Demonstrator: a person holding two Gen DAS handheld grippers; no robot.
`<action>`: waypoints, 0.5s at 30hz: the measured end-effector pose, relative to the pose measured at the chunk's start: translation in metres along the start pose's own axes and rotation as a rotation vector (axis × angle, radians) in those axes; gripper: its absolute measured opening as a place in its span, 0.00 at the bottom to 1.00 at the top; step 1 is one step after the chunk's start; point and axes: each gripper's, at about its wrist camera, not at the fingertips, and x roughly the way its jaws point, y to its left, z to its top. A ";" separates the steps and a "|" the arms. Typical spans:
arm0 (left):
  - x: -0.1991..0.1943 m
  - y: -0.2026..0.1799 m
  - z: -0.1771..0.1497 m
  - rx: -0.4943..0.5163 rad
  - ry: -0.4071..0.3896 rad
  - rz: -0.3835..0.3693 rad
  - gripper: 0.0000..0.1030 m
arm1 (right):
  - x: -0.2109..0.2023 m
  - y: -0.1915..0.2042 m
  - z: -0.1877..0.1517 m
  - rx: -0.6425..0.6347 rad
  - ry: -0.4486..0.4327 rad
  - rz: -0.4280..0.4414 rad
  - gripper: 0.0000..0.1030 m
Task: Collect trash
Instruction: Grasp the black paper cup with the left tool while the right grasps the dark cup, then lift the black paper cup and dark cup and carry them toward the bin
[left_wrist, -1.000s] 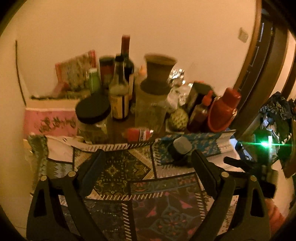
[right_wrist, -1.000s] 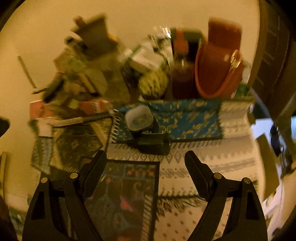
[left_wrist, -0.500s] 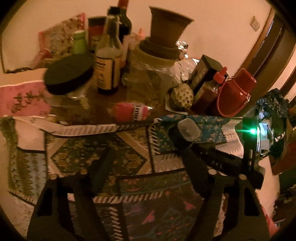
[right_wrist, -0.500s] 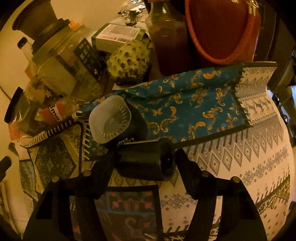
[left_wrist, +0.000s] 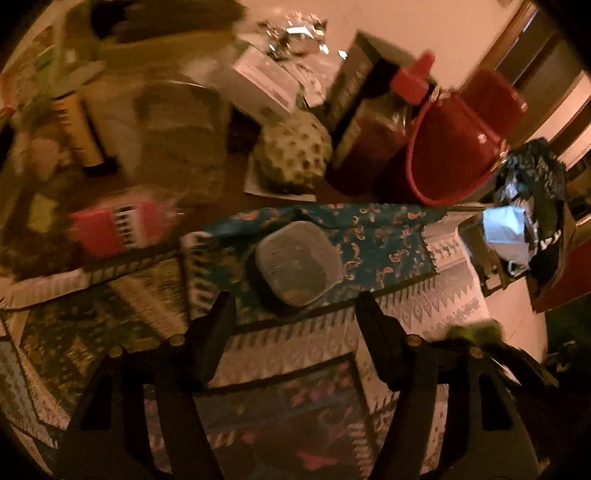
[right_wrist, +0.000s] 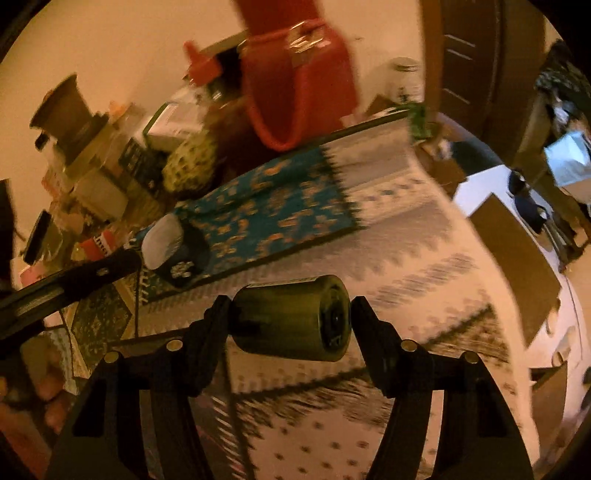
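Now I am partway through the collecting: my right gripper (right_wrist: 286, 315) is pinching a small dark cylindrical container (right_wrist: 291, 318) end to end, its jaws having just closed in on it, and it looks lifted clear of the patterned cloth (right_wrist: 388, 236) that covers the worktop, though I cannot be sure of the gap. My left gripper (left_wrist: 293, 314) has just been narrowing too, but its jaws stand spread with nothing between them — the second piece, a dark cup with a pale squarish lid (left_wrist: 299, 264), sits on the blue part of the cloth just ahead of its fingertips, not yet touched. I judge the next move to be easing the left gripper forward and down until the jaws straddle that cup, then closing on its sides without knocking it toward the clutter behind. By my count: two pieces of trash near me, one held and one still lying there. Behind them stand one red jug (left_wrist: 458, 147), one red-capped sauce bottle (left_wrist: 373, 136), one knobbly custard apple (left_wrist: 293, 153) and one small red-and-white packet (left_wrist: 118, 230); the rest is too blurred to count.
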 end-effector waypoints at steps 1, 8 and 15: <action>0.009 -0.005 0.003 -0.002 0.010 0.014 0.64 | 0.004 0.001 0.001 0.005 -0.004 -0.004 0.61; 0.056 -0.025 0.012 -0.004 0.043 0.146 0.65 | -0.011 -0.010 -0.004 0.045 -0.034 -0.008 0.61; 0.074 -0.023 0.019 -0.052 0.012 0.183 0.64 | -0.027 -0.018 -0.006 0.036 -0.056 -0.006 0.61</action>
